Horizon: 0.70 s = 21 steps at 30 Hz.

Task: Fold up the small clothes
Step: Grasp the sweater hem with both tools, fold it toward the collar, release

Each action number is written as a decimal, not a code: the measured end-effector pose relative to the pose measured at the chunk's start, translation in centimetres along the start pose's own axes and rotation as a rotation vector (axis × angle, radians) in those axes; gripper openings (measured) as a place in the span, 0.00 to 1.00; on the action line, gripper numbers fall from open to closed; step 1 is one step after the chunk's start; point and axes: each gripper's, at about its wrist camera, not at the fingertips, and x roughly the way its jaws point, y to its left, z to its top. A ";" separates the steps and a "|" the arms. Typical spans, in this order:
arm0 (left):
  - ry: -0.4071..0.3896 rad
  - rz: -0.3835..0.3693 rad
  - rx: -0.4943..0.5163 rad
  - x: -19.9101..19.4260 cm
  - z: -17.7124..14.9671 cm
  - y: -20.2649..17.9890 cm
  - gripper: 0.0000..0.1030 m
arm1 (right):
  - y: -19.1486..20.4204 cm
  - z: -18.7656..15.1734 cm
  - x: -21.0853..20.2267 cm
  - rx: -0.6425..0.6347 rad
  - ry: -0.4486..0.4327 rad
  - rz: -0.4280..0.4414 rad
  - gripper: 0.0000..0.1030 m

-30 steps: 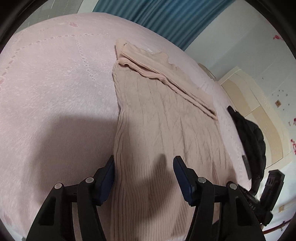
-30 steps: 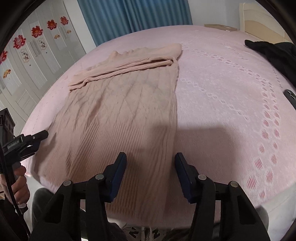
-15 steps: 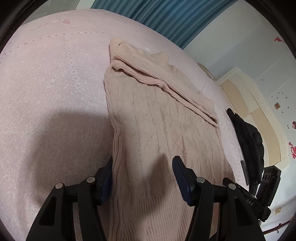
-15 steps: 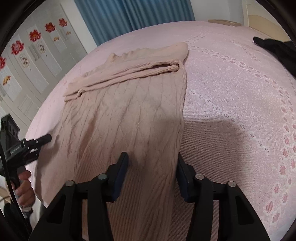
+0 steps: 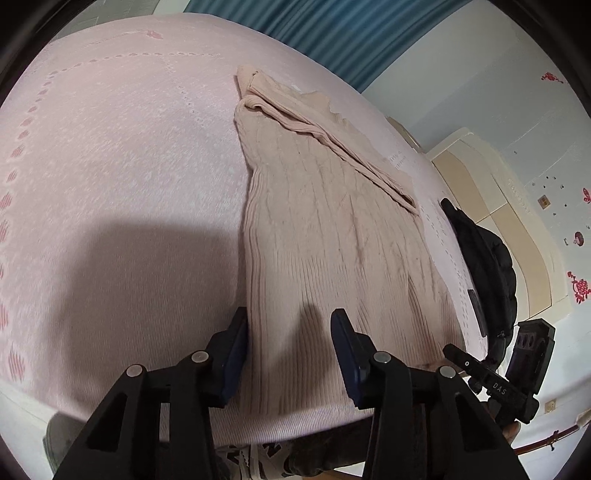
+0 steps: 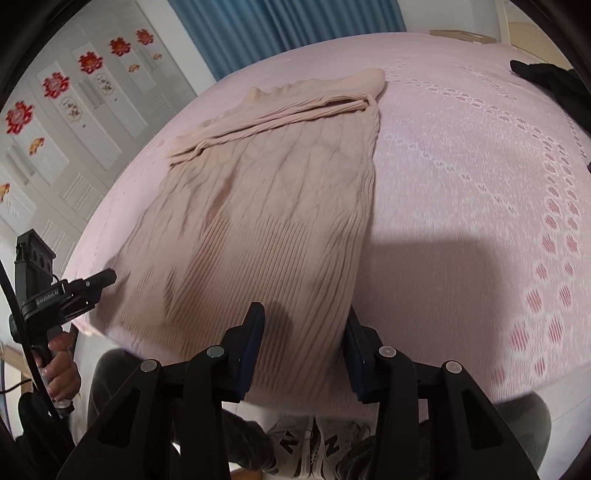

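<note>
sweater [image 5: 325,229]: flat on bed [image 5: 110,166], long axis running away from the hem at the near bed edge
left gripper [image 5: 290,343]: wide, straddling hem's left corner
right gripper [image 6: 303,343]: wide, straddling right corner
nearer: neither

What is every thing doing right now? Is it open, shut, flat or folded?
Sweater: spread flat on the bed, sleeves folded across its top.
Left gripper: jaws open, astride the sweater's hem edge.
Right gripper: jaws open, astride the opposite hem edge.
Black garment: crumpled heap.
Curtain: drawn shut.
</note>
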 end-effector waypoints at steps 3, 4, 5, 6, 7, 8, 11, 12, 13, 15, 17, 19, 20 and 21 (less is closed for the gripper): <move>0.001 0.021 0.000 -0.4 -0.6 -0.2 0.36 | -0.1 -0.7 -0.5 0.009 -0.010 0.005 0.36; 0.004 0.033 0.002 -0.4 -0.7 -0.3 0.32 | -0.3 -0.8 -0.5 0.022 -0.012 0.001 0.30; 0.005 0.043 0.002 -0.4 -0.8 -0.4 0.27 | -0.5 -0.8 -0.6 0.040 -0.012 -0.007 0.19; 0.006 0.049 -0.001 -0.5 -1.0 -0.3 0.24 | -0.7 -0.8 -0.6 0.055 -0.010 -0.007 0.13; 0.009 0.051 -0.007 -0.5 -1.1 -0.2 0.16 | -1.0 -0.8 -0.6 0.073 -0.003 0.009 0.07; 0.016 0.049 -0.017 -0.5 -1.2 0.0 0.08 | -1.3 -0.9 -0.5 0.098 0.005 0.036 0.06; 0.007 0.030 -0.046 -0.9 -1.6 0.5 0.07 | -1.3 -1.1 -0.7 0.111 -0.001 0.044 0.05; -0.004 0.025 -0.049 -1.2 -1.7 0.6 0.07 | -1.3 -1.1 -1.0 0.110 -0.012 0.038 0.05; -0.017 0.015 -0.051 -1.5 -1.7 0.6 0.07 | -1.1 -1.0 -1.3 0.109 -0.024 0.040 0.05; -0.039 -0.009 -0.056 -2.2 -1.7 0.5 0.06 | -1.0 -0.9 -1.8 0.105 -0.041 0.046 0.05; -0.069 -0.041 -0.058 -3.0 -1.3 0.3 0.06 | -0.6 -0.5 -2.6 0.099 -0.073 0.059 0.05; -0.096 -0.056 -0.050 -3.8 -0.7 -0.2 0.06 | -0.4 -0.2 -3.6 0.101 -0.105 0.084 0.05; -0.106 -0.062 -0.044 -4.1 -0.2 -0.6 0.06 | -0.3 0.1 -3.9 0.108 -0.116 0.099 0.05; -0.113 -0.069 -0.040 -4.4 0.1 -0.8 0.06 | -0.3 0.4 -4.3 0.118 -0.125 0.116 0.05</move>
